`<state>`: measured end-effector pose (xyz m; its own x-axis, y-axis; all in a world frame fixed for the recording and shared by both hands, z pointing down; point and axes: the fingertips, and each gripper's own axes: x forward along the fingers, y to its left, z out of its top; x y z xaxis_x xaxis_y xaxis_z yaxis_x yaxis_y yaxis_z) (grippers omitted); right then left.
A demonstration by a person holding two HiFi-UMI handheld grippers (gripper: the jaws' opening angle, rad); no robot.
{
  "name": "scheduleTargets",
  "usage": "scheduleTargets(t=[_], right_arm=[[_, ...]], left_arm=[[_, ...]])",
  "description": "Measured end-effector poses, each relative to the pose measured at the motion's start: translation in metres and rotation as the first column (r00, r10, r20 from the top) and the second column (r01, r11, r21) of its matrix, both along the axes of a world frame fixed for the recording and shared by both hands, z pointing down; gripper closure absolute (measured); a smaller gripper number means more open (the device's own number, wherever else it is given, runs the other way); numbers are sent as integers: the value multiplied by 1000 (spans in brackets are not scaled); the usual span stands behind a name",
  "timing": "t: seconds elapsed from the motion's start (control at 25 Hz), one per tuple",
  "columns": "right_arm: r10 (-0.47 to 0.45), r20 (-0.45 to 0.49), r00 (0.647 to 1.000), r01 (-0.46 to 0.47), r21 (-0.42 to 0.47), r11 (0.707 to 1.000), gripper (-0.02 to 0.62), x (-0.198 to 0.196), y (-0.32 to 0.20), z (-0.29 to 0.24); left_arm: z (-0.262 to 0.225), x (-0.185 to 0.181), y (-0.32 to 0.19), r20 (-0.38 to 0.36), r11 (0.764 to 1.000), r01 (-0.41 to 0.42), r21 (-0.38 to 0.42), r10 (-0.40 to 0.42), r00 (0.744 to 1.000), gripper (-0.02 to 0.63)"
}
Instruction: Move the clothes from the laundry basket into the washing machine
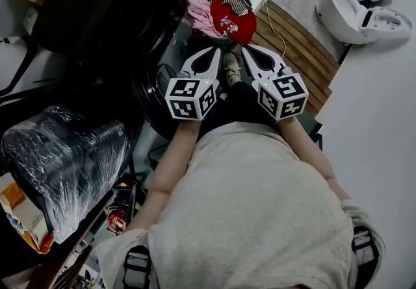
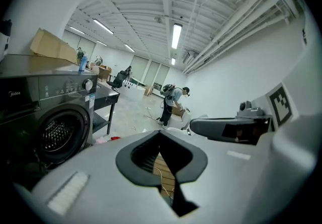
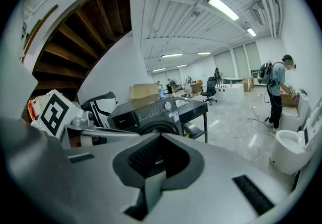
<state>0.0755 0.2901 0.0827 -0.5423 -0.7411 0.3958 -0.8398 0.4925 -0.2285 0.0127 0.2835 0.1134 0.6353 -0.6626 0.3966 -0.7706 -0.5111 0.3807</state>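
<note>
The left gripper [image 1: 214,52] and right gripper [image 1: 247,50] are hovering clenched and empty, facing the clothes [image 1: 229,16] in the basket [image 1: 221,39] at twelve o'clock. Arriving unopened, they are risking shoving clothes onto the floor, short of the washing machine [image 1: 140,21] at ten o'clock.

You are holding the left tongs [image 1: 215,54] and the right tongs [image 1: 245,51] side by side in front of your body, both pointing forward and tilting slightly down, their tips angling toward each other. Both pairs of jaws are sitting closed tip to tip. Your left forearm [image 1: 170,164] and right forearm [image 1: 313,151] are stretching forward from your sides.
</note>
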Motion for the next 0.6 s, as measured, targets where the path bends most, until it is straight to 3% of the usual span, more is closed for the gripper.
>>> scheduleTargets(t=[0.32, 0.6], right_arm=[[-49, -4, 999, 49, -50, 998, 586, 3, -83, 19], [-109, 4, 994, 109, -91, 990, 586, 5, -167, 29]], left_arm=[[26, 5, -67, 77, 999, 21, -47, -17, 997, 595], [36, 9, -146, 94, 994, 58, -93, -50, 994, 595]])
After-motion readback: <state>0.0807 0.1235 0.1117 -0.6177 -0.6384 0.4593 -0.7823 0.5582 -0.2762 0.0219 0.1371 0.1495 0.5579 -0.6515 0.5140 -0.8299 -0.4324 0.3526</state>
